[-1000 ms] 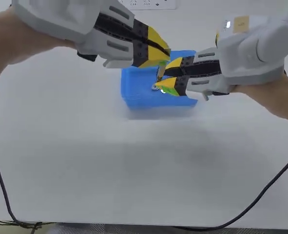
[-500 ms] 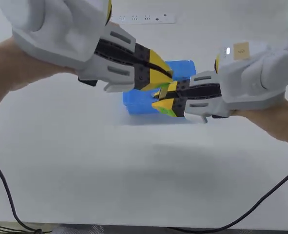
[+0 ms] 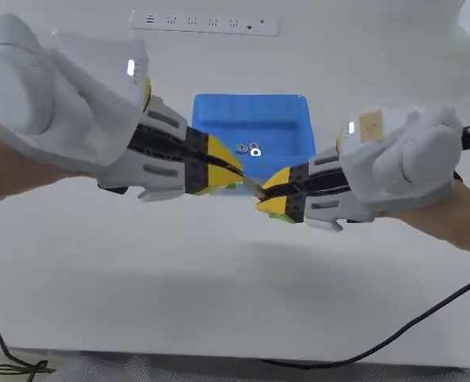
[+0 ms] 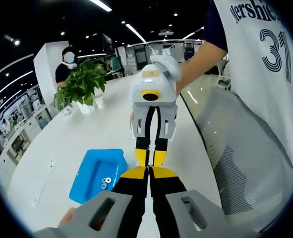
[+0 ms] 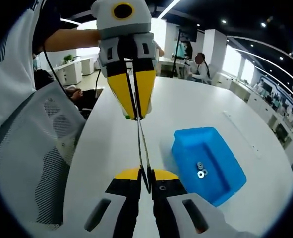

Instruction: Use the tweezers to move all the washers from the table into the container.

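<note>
Head view: tweezers (image 3: 253,189) near container (image 3: 219,127) rim

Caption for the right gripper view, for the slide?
Tweezers held between right gripper and left gripper, both shut, beside the blue container holding washers.

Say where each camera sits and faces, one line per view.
Head view: on the headset, looking down at left gripper and right gripper before the blue container; forearms show.
Left gripper view: on that gripper, facing the right gripper; own jaws and jersey show.
Right gripper view: on that gripper, facing the left along the tweezers; own jaws show.
Shared: blue container with washers.
</note>
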`<state>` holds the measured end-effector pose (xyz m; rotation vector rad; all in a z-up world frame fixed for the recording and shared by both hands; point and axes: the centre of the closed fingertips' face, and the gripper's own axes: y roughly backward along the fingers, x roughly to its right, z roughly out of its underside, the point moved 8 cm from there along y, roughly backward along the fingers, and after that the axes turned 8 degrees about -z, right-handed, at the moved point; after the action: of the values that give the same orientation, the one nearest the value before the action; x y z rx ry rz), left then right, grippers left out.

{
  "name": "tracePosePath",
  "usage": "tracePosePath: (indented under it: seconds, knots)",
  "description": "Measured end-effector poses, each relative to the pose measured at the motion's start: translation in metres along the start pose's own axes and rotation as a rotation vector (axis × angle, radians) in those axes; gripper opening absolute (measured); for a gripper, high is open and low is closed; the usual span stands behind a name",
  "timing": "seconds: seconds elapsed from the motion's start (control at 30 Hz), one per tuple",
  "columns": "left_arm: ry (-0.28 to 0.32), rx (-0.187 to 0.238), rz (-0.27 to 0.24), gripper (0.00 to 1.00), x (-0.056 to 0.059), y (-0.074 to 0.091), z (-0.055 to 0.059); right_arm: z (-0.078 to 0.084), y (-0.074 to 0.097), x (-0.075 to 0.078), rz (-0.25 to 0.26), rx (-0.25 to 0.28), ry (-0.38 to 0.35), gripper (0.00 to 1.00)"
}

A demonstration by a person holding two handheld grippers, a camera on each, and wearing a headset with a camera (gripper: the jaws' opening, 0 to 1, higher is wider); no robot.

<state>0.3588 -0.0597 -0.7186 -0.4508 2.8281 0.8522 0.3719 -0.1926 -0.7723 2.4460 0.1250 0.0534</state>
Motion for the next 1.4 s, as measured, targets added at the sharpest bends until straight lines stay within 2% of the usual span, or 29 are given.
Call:
tracePosePath:
  seconds: [0.07, 0.1, 0.17, 0.2, 0.27, 0.33, 0.63, 0.7, 0.83, 1.2, 1.4]
  knots:
    - [0.027, -0.01, 0.006, 0.05, 0.002, -0.003, 0.008, 0.004, -0.003, 0.0, 0.012, -0.049, 0.01, 0.08]
    - [0.025, -0.039, 0.005, 0.05, 0.002, -0.005, 0.018, 0.005, -0.004, 0.001, 0.014, -0.06, 0.007, 0.08]
    - [0.033, -0.056, 0.005, 0.05, 0.002, -0.008, 0.027, 0.007, -0.007, 0.002, 0.013, -0.083, 0.008, 0.08]
    - [0.041, -0.058, 0.01, 0.05, 0.002, -0.008, 0.03, 0.008, -0.008, 0.002, 0.014, -0.091, 0.01, 0.08]
    - [0.044, -0.093, 0.003, 0.06, 0.002, -0.011, 0.037, 0.011, -0.011, 0.004, 0.008, -0.119, 0.017, 0.08]
    - [0.063, -0.1, 0.008, 0.06, 0.002, -0.016, 0.041, 0.015, -0.014, 0.007, 0.005, -0.148, 0.02, 0.08]
    - [0.095, -0.153, 0.028, 0.06, 0.001, -0.034, 0.065, 0.027, -0.02, 0.015, -0.004, -0.193, 0.002, 0.08]
    - [0.082, -0.175, 0.038, 0.06, 0.001, -0.036, 0.069, 0.027, -0.021, 0.015, -0.009, -0.192, -0.001, 0.08]
    - [0.08, -0.184, 0.048, 0.06, -0.001, -0.038, 0.073, 0.031, -0.024, 0.018, -0.015, -0.192, -0.012, 0.08]
    - [0.054, -0.252, 0.075, 0.06, 0.0, -0.051, 0.086, 0.038, -0.028, 0.021, -0.051, -0.187, -0.029, 0.09]
    - [0.06, -0.263, 0.086, 0.06, 0.002, -0.053, 0.088, 0.041, -0.029, 0.02, -0.057, -0.185, -0.032, 0.09]
